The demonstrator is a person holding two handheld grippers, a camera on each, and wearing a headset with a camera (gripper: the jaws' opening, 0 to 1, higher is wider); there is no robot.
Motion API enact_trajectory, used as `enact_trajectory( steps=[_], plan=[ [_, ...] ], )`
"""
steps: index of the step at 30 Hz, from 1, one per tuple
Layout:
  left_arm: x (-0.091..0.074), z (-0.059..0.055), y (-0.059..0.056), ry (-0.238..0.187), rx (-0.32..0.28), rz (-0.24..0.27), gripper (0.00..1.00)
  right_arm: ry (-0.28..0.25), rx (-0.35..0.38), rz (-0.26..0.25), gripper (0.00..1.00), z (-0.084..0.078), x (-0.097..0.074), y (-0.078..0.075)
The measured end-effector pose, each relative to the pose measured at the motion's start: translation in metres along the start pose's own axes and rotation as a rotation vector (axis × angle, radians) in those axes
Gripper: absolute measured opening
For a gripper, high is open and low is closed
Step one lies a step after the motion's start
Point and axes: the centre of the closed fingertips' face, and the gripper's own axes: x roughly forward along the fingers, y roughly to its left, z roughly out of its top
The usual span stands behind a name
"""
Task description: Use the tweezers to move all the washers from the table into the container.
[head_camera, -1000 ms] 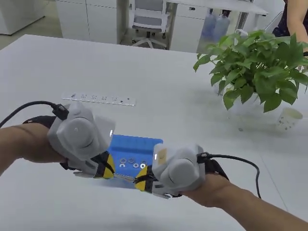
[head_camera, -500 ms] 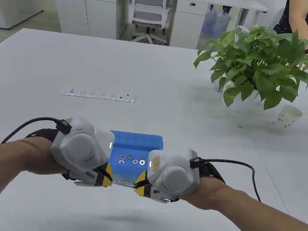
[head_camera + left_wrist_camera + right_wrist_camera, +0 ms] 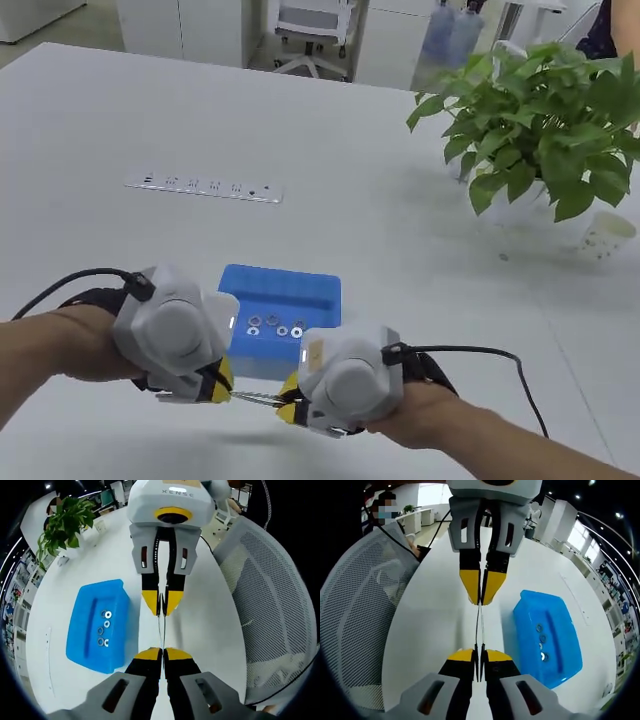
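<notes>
Two grippers meet tip to tip over the near edge of the table [image 3: 400,220]. The left gripper [image 3: 162,653] and the right gripper [image 3: 479,655] are each clenched on one end of the thin metal tweezers [image 3: 161,630] spanning the gap.

The gripper views show yellow jaw tips pinched flat on the slim steel, plus a grey mesh chair back [image 3: 270,605] on the near side. In the head view the rounded grey housings hide most of the grip.

Just beyond lies a blue plastic container [image 3: 285,290], a shallow rounded rectangle with several small silver washers [image 3: 275,326] in it.

The tabletop is matte white. Farther left is a white power strip [image 3: 205,187]. Far right are a leafy potted plant [image 3: 545,130] and a paper cup [image 3: 605,235]. An office chair [image 3: 310,30] stands beyond the table.
</notes>
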Motion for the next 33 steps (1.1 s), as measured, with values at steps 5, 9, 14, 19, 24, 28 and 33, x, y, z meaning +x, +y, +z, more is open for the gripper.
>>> enact_trajectory(
  steps=[5, 9, 14, 19, 24, 28, 33],
  plan=[
    [0.007, -0.003, 0.0, -0.001, -0.012, -0.016, 0.06, 0.001, 0.027, 0.017, 0.09, -0.006, 0.007, 0.001],
    [0.013, -0.005, -0.001, 0.001, -0.018, -0.031, 0.06, 0.007, 0.047, 0.035, 0.1, -0.01, 0.01, 0.004],
    [0.017, -0.008, -0.003, -0.002, -0.028, -0.047, 0.06, 0.01, 0.059, 0.045, 0.1, -0.012, 0.013, 0.006],
    [0.021, -0.011, -0.005, -0.001, -0.039, -0.057, 0.06, 0.014, 0.072, 0.055, 0.11, -0.014, 0.017, 0.007],
    [0.024, -0.014, -0.008, 0.001, -0.051, -0.069, 0.06, 0.023, 0.081, 0.075, 0.11, -0.015, 0.021, 0.01],
    [0.026, -0.015, -0.009, -0.002, -0.057, -0.073, 0.06, 0.025, 0.079, 0.079, 0.12, -0.016, 0.022, 0.011],
    [0.029, -0.016, -0.009, -0.005, -0.066, -0.075, 0.06, 0.021, 0.083, 0.082, 0.12, -0.015, 0.023, 0.01]
  ],
)
